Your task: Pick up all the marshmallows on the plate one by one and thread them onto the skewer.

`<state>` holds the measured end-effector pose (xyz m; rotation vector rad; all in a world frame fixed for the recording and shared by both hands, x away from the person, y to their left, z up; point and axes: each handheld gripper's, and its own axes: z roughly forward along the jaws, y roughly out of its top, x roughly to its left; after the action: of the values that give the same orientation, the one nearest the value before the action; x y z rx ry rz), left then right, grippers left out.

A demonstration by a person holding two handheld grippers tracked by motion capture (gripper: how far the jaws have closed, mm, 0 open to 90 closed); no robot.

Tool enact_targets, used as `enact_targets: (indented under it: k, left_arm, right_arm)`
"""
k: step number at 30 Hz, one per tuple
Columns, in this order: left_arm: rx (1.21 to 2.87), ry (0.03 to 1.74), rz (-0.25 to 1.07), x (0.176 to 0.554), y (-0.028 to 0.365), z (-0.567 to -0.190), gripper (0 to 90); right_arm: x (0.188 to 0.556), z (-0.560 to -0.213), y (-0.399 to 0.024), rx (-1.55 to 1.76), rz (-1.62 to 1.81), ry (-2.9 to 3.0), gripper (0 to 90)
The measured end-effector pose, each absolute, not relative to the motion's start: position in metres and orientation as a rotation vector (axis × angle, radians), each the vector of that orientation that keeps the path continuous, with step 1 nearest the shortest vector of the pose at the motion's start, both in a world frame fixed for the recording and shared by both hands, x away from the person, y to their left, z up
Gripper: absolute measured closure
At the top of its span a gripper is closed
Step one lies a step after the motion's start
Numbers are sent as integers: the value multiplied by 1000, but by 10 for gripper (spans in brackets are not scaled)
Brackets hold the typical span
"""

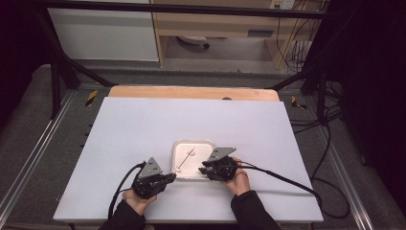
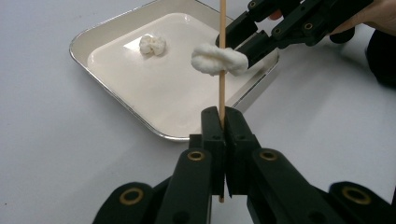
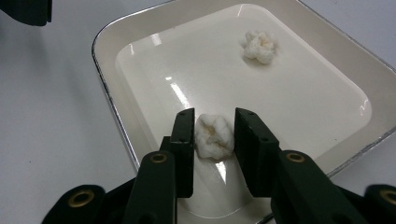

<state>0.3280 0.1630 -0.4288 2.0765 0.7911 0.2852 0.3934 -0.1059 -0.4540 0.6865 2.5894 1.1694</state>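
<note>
Left tongs (image 2: 223,122) clamped on skewer (image 2: 222,56), low centre of the left gripper view; stick runs straight up out of frame. Right tongs (image 3: 214,133) narrow around a white puff (image 3: 214,136), centre of the right gripper view; pads close in on both sides, can't tell if pressing yet. Same puff seen in the left gripper view mid-frame, sitting on the skewer, far tongs at its right end. Second puff (image 3: 259,46) loose in tray (image 3: 107,88), upper right of that view.

Step, as judged: threading puffs onto the skewer, first one partly on. Next move likely calls for a gentle squeeze on the puff and a slide down the stick, skewer kept steady; too much force would crush or tear it. Then loose puff.

High view: tray lower centre on white surface (image 1: 143,124), wooden edge along the far side. Beyond: dark frame rails, pale cabinet upper left, shelf unit upper centre, cables at right, grey floor mats around.
</note>
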Motion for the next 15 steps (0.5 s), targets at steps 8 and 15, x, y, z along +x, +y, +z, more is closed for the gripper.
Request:
enact_targets:
  k: [8,15]
  left_arm:
    - [2076,789,286,328,163,-429,884]
    - [2076,785,287,327,163,-428,884]
  right_arm:
    - [393,-453,-106,734,1171,2578,741]
    - [394,-443,-110,806,1255,2573,745]
